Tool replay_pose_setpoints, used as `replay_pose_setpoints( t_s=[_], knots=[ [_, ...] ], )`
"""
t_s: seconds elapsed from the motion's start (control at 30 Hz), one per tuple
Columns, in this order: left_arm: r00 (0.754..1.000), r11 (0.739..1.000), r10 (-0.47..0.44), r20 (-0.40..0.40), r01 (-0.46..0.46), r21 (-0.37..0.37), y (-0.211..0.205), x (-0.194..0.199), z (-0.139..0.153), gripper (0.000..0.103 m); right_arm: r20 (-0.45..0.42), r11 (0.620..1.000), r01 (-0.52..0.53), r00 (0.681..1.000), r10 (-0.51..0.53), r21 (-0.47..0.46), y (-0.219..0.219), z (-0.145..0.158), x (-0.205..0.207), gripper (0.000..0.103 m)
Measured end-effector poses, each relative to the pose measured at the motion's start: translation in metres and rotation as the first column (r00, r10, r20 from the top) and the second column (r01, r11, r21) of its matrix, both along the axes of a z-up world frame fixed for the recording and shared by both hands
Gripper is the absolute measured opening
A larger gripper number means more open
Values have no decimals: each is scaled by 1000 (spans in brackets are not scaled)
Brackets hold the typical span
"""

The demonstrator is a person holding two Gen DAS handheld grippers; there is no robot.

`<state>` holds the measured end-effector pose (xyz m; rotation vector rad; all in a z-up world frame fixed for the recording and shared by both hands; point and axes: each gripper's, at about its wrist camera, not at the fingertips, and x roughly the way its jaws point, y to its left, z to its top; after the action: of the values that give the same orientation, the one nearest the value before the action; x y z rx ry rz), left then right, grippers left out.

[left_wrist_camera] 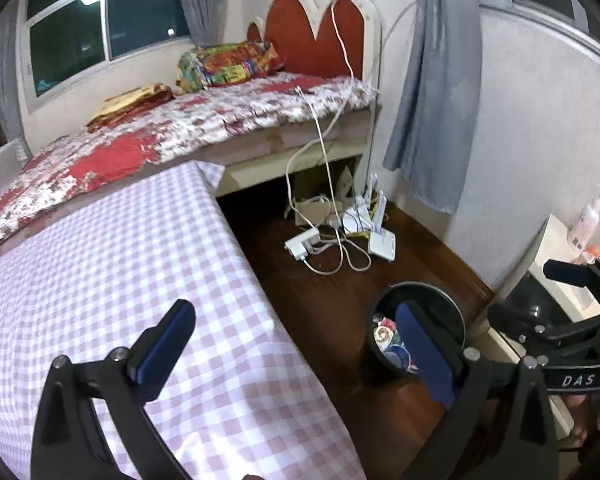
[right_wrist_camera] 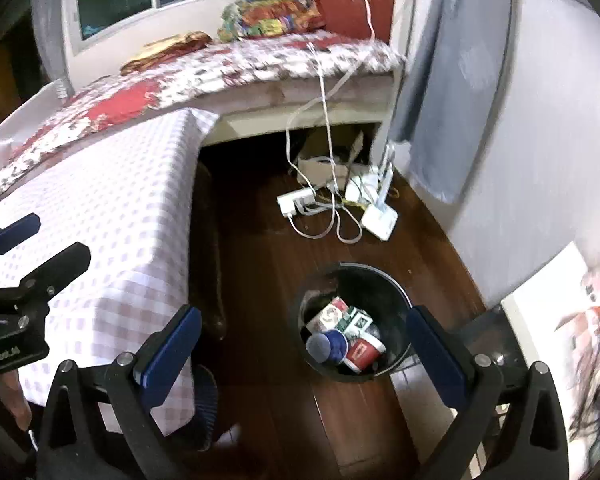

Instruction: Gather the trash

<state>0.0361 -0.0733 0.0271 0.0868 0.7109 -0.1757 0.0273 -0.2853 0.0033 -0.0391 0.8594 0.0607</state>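
The bed [left_wrist_camera: 204,120] fills the far side of the room under a patchwork quilt of red and white, with a red heart-shaped headboard [left_wrist_camera: 312,36] against the wall and a bright patterned pillow [left_wrist_camera: 228,64] lying at its head. In front of it stands the table [left_wrist_camera: 100,264], draped in a pink-and-white checked cloth that hangs down over its edge. A grey curtain [left_wrist_camera: 432,92] hangs at the corner beside the headboard. On the dark wooden floor [right_wrist_camera: 260,248] beside the table stands a round black bin [right_wrist_camera: 392,300], and inside it the trash [right_wrist_camera: 348,336] sits in a heap: a red paper cup, a blue round lid or can, and small printed cartons. Farther back on the floor, near the foot of the headboard, a white power strip [right_wrist_camera: 296,202] lies in a tangle of white cables.

The left tongs [left_wrist_camera: 296,350] hang wide apart over the table's edge with nothing between them. The right tongs [right_wrist_camera: 304,354] are spread wide too, holding nothing, poised above the bin so its mouth sits between the blue pads [right_wrist_camera: 168,356].
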Motion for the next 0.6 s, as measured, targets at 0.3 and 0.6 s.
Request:
replay_pose_setpoints(
  t_s=[0.3, 0.6],
  knots=[
    [996, 999, 37, 77, -35, -26, 19, -32, 29, 101, 74, 998, -57, 996, 57, -2, 23, 35, -29, 103],
    [994, 998, 45, 103, -40, -51, 27, -52, 40, 101, 188, 1000, 10, 982, -10, 4, 16, 69, -56, 103]
  ],
)
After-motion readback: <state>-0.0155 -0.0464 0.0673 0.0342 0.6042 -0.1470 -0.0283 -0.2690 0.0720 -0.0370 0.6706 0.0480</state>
